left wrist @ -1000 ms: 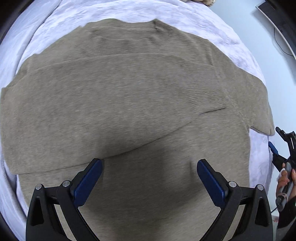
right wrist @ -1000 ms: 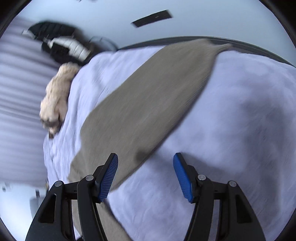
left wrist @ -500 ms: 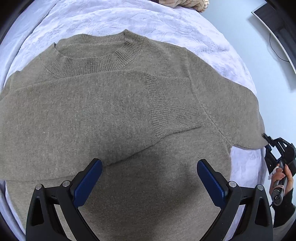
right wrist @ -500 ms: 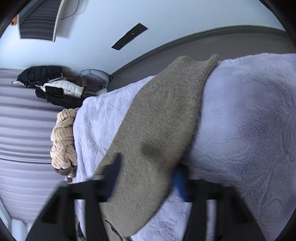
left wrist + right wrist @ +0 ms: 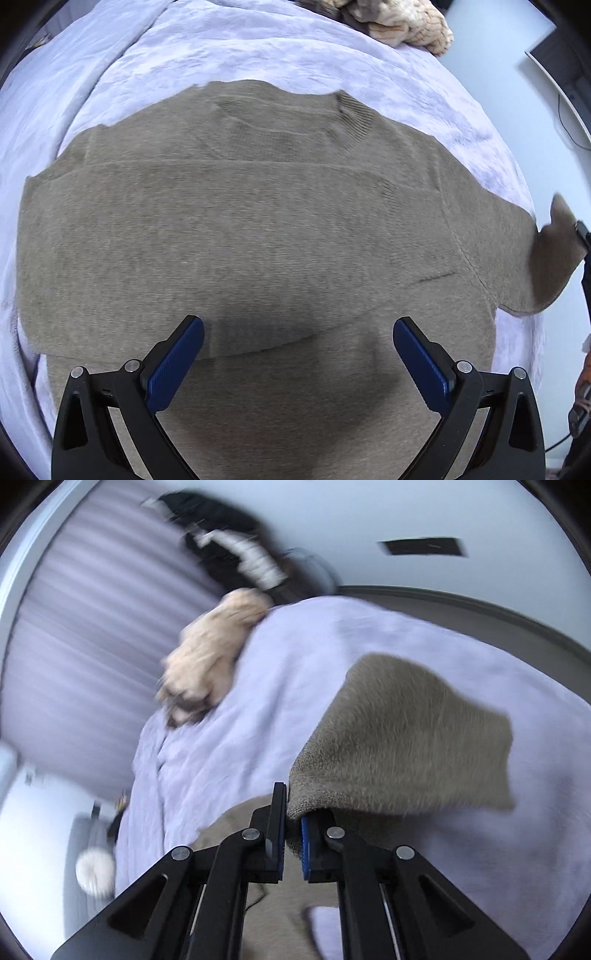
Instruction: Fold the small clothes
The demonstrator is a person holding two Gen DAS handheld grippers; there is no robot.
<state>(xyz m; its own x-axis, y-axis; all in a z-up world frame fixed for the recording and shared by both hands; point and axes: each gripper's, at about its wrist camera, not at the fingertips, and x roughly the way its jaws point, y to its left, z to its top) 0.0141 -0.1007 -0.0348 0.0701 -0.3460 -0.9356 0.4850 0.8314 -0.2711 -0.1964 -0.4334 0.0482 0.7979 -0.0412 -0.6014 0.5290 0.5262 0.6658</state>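
Note:
A taupe knit sweater (image 5: 258,229) lies flat on a lavender blanket (image 5: 258,48), with its left sleeve folded across the chest. My left gripper (image 5: 297,354) is open and empty, hovering above the sweater's lower body. My right gripper (image 5: 292,830) is shut on the right sleeve (image 5: 402,746) and holds its end lifted off the blanket. In the left wrist view the lifted sleeve (image 5: 554,258) shows at the far right edge, pinched by the right gripper.
A cream knit garment (image 5: 402,22) lies bunched at the far end of the blanket; it also shows in the right wrist view (image 5: 210,657). Dark clothes (image 5: 229,554) hang by a pleated curtain. The blanket's right edge drops to the floor (image 5: 546,155).
My right gripper has closed on the right sleeve and lifted it off the blanket. My left gripper has stayed open and hovering; its view shifted over the sweater.

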